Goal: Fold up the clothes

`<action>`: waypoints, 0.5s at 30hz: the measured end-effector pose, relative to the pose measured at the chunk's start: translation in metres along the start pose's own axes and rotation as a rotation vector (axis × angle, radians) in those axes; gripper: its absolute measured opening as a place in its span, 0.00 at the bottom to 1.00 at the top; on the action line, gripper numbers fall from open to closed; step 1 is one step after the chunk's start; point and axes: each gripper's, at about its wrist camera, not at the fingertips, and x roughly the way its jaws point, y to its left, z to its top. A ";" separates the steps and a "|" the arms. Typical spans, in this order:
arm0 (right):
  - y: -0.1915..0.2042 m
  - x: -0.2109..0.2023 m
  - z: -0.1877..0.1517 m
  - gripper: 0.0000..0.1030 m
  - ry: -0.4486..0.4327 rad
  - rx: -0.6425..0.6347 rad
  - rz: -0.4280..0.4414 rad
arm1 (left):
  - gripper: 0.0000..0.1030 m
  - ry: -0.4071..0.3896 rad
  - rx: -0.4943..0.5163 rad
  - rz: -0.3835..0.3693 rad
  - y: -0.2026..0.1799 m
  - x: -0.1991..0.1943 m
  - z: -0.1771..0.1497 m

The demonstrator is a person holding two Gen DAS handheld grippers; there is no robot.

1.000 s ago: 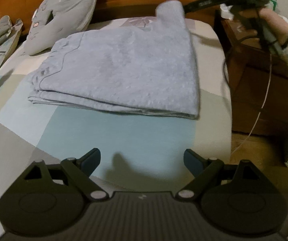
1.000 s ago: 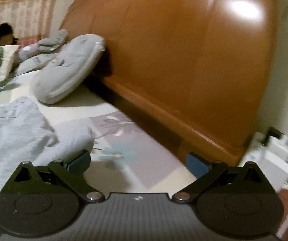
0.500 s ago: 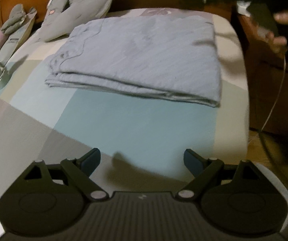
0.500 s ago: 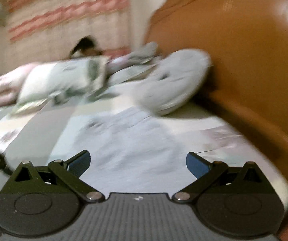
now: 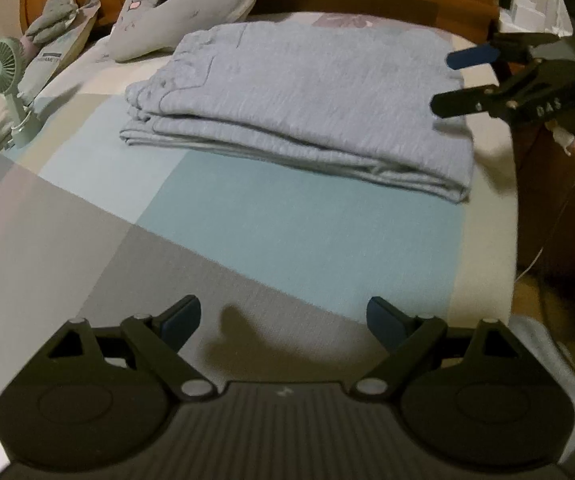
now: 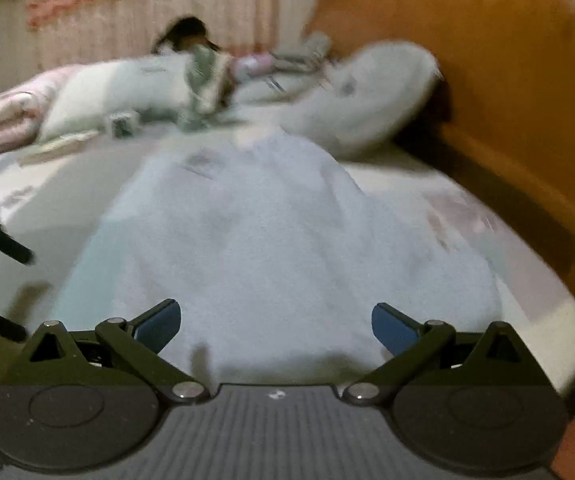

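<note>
1. The left gripper [image 5: 283, 316], low in the frame, had its blue-padded jaws apart and empty over the patchwork sheet [image 5: 287, 232].
2. The right gripper [image 6: 275, 326] gaped likewise.
3. A folded, soft grey garment [image 5: 307, 96] lay rectangular, upper centre.
4. A plush grey pillow [image 5: 191, 4] sat behind it.

Bed with pastel patchwork sheet [image 5: 287, 232], curved orange wooden headboard [image 6: 519, 92] far side, striped curtain [image 6: 147, 4], wooden nightstand [image 5: 547, 208] right, dim warm light.

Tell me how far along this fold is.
Mostly done: the grey garment lies flat on the bed in stacked layers. Nothing is in hand; the left gripper and right gripper are both open. Another fold may be left.
</note>
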 end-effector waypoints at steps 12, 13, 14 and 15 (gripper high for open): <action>0.032 -0.031 -0.021 1.00 0.025 0.024 -0.094 | 0.88 -0.095 -0.029 -0.064 -0.004 -0.007 -0.002; 0.037 -0.036 -0.023 1.00 0.019 0.022 -0.099 | 0.88 -0.120 -0.033 -0.089 -0.004 -0.008 -0.001; 0.041 -0.040 -0.025 1.00 0.014 0.027 -0.102 | 0.88 -0.146 -0.038 -0.120 -0.004 -0.008 0.001; 0.044 -0.043 -0.026 1.00 0.012 0.040 -0.097 | 0.88 -0.171 -0.043 -0.150 -0.004 -0.009 0.002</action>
